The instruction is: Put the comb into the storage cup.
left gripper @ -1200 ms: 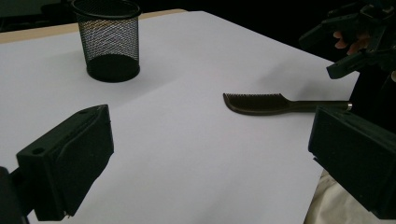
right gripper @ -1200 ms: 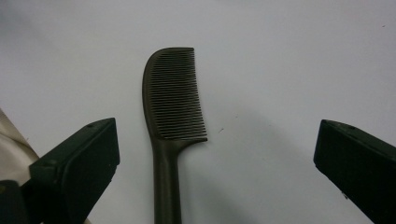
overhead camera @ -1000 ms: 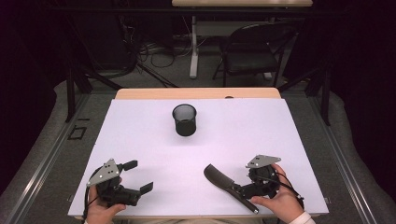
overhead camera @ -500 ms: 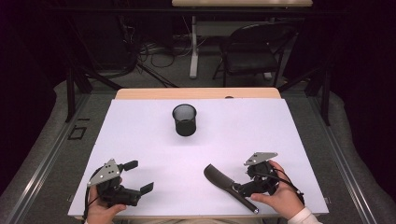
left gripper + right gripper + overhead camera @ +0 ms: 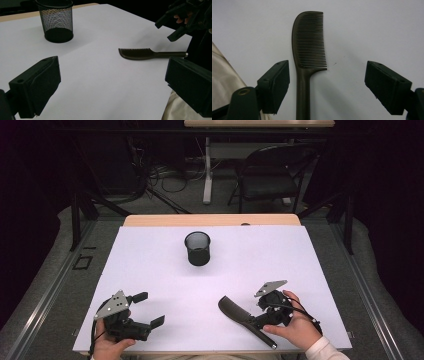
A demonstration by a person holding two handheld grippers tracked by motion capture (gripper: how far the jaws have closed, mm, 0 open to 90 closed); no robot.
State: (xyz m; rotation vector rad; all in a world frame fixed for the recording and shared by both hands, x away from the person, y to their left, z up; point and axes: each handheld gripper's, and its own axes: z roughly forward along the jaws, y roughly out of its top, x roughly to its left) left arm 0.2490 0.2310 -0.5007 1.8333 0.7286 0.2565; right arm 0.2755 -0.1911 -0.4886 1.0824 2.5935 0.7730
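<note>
Table (image 5: 150,270) bears one comb (image 5: 239,312) and one mesh cup (image 5: 197,248).

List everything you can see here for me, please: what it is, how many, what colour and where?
Comb: one, dark brown, lying flat on the sheet at the near right, handle between the right gripper's jaws but not touched by them.
Mesh cup: one, black, upright and empty, far middle of the sheet.
White sheet: one, covering most of the table.
Table: one, light wood edge showing at the far side.
Folding chair: one, dark, on the floor beyond the table.
Cables: several, dark, on the floor behind.
Left gripper: one, black, jaws open, near left.
Right gripper: one, black, jaws apart and just closing around the comb's handle.
</note>
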